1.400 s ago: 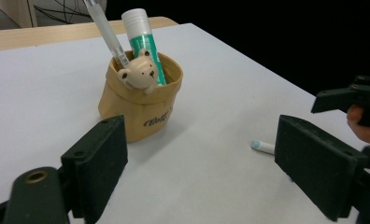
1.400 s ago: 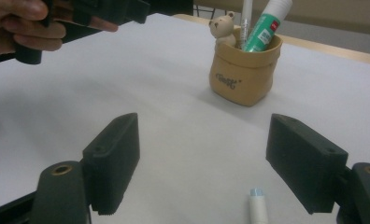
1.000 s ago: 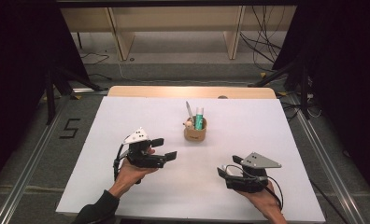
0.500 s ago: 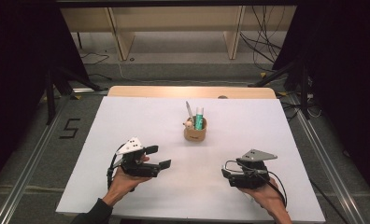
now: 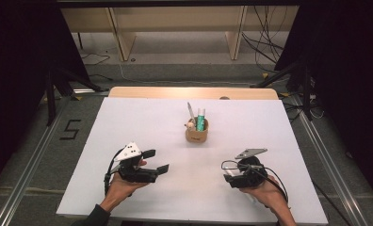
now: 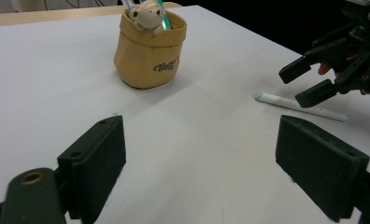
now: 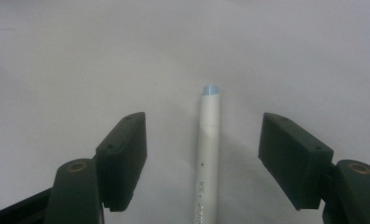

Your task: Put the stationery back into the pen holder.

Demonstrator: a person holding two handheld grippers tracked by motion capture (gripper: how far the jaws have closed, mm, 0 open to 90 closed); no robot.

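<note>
Right claw (image 7: 202, 154) sits low in the frame with jaws apart, just been closing around the white pen (image 7: 206, 158) lying flat on the table (image 5: 128, 122), not touching yet. Left claw (image 6: 202, 163) wide open, nothing in it.

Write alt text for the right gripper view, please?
A white pen with a pale blue tip lies on a white table, between the two black jaws of the right gripper. The jaws have just been closing, but they stand apart from the pen on both sides.
</note>
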